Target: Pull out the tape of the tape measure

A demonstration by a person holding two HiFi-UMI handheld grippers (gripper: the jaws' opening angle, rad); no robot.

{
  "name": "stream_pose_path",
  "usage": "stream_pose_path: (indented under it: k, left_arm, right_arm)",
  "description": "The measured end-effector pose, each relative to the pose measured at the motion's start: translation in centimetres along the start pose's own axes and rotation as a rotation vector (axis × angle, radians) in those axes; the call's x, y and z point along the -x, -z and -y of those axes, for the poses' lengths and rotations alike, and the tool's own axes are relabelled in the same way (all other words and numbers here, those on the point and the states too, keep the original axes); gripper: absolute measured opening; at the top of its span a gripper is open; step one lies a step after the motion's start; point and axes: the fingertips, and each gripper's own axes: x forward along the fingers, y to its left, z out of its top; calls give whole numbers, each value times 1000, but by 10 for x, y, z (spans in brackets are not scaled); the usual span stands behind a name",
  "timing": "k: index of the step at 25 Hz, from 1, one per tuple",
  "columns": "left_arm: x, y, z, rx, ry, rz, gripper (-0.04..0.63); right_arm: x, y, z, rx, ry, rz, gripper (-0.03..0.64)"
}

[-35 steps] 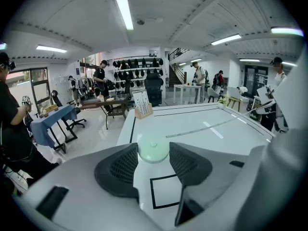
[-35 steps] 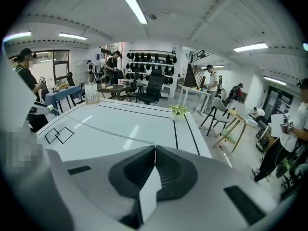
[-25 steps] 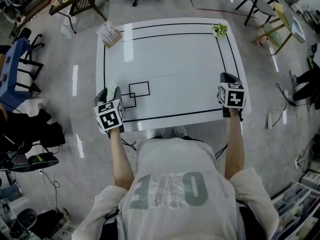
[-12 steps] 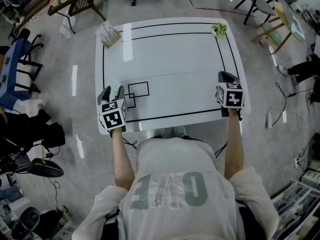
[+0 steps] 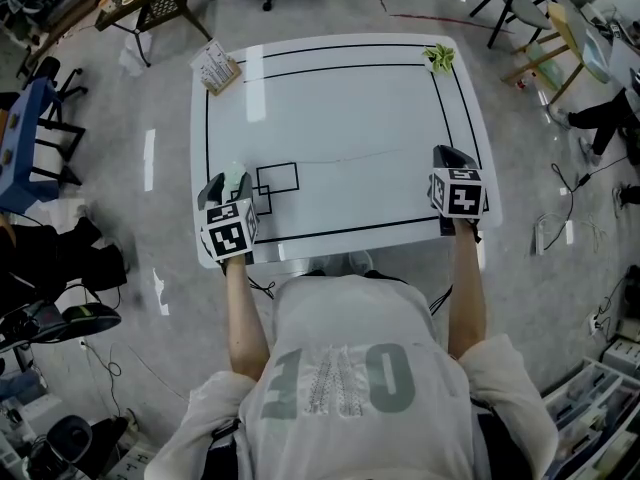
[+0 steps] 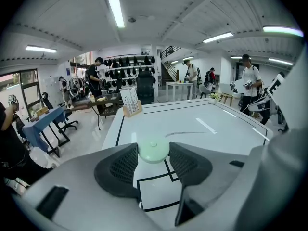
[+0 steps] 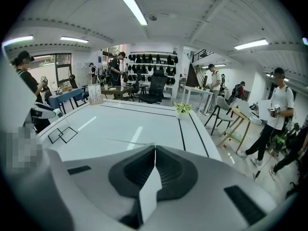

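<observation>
A pale green round tape measure (image 5: 235,177) sits at the white table's (image 5: 340,98) front left, between the jaws of my left gripper (image 5: 226,186). In the left gripper view both pads (image 6: 121,166) sit against the tape measure's (image 6: 153,151) sides. A thin tape (image 5: 350,154) runs from it across the table to my right gripper (image 5: 447,156) near the right edge. In the right gripper view, my right gripper (image 7: 155,150) is shut on the tape's white end strip (image 7: 149,191), and the tape (image 7: 120,141) leads away to the left.
A card holder (image 5: 217,68) stands at the table's back left corner and a small green plant (image 5: 439,58) at the back right. Black squares (image 5: 277,178) are marked beside the left gripper. Chairs, desks and people surround the table.
My left gripper has shifted slightly right, further over the table, with the tape measure in it. The right gripper has edged slightly left.
</observation>
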Motion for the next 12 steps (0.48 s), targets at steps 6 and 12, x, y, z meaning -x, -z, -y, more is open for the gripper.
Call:
stream_pose_path:
  k: [6, 12]
  left_arm:
    - [-13, 14, -1, 6, 9, -49, 224]
    - [-28, 33, -3, 24, 14, -101, 224]
  right_arm:
    - [-16, 21, 0, -5, -5, -54, 31]
    - [-34, 45, -6, -5, -55, -81, 31]
